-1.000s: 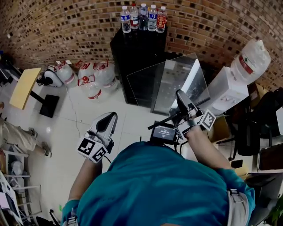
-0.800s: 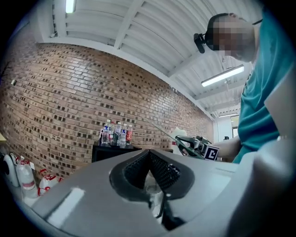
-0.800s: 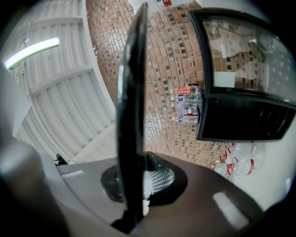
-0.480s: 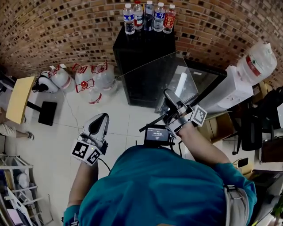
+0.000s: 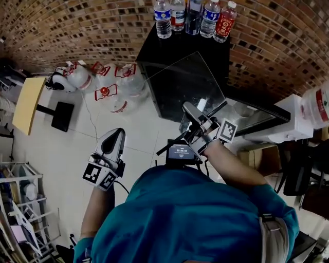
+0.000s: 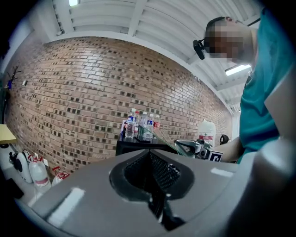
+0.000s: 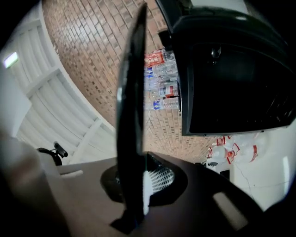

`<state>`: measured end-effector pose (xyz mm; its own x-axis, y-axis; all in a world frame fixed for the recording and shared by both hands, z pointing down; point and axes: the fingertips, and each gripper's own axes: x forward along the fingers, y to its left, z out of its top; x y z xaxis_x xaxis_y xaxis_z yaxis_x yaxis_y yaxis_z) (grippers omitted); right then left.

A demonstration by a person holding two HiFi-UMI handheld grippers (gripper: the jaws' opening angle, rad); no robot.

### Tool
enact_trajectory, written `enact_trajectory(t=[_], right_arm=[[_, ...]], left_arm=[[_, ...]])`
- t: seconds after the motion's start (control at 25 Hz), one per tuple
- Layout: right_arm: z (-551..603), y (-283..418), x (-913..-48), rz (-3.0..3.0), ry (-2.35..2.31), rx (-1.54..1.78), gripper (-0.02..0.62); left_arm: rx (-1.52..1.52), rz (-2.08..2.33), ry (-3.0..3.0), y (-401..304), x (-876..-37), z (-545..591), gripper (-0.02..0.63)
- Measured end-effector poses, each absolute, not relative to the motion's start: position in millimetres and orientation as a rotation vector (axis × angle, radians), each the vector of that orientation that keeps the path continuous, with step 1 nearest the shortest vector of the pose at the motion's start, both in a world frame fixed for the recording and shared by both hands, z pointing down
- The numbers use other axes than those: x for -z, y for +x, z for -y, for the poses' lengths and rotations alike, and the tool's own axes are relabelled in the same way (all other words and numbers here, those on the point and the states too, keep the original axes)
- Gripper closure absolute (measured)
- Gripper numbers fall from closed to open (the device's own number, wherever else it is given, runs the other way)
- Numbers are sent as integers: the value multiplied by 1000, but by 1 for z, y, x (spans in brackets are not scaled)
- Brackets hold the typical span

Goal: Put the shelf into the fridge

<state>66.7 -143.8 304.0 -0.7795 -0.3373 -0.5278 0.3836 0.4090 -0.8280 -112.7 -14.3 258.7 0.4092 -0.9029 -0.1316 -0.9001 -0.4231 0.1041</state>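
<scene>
Shelf pinched in R tongs now nearer fridge; L tongs pressed together.

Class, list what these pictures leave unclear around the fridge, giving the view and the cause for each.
- Inside of the fridge: right gripper view, too dark to show any rails.
- Labels on the bottles: head view, too small to read.
- Far side of the water dispenser: head view, cut off by the right edge.

Head camera looked steeply down past the person onto the fridge. Each gripper camera peered close along its jaws, all three views sharing the bottles on top.
</scene>
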Motion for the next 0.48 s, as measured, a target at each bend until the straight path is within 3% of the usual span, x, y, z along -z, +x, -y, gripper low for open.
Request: enact_trajectory(t=[0.48], right_arm=[[240,-33,-339,-1957,-140,1465,580]], left_arm=[[97,1360,2584,-217,-329,171,604]])
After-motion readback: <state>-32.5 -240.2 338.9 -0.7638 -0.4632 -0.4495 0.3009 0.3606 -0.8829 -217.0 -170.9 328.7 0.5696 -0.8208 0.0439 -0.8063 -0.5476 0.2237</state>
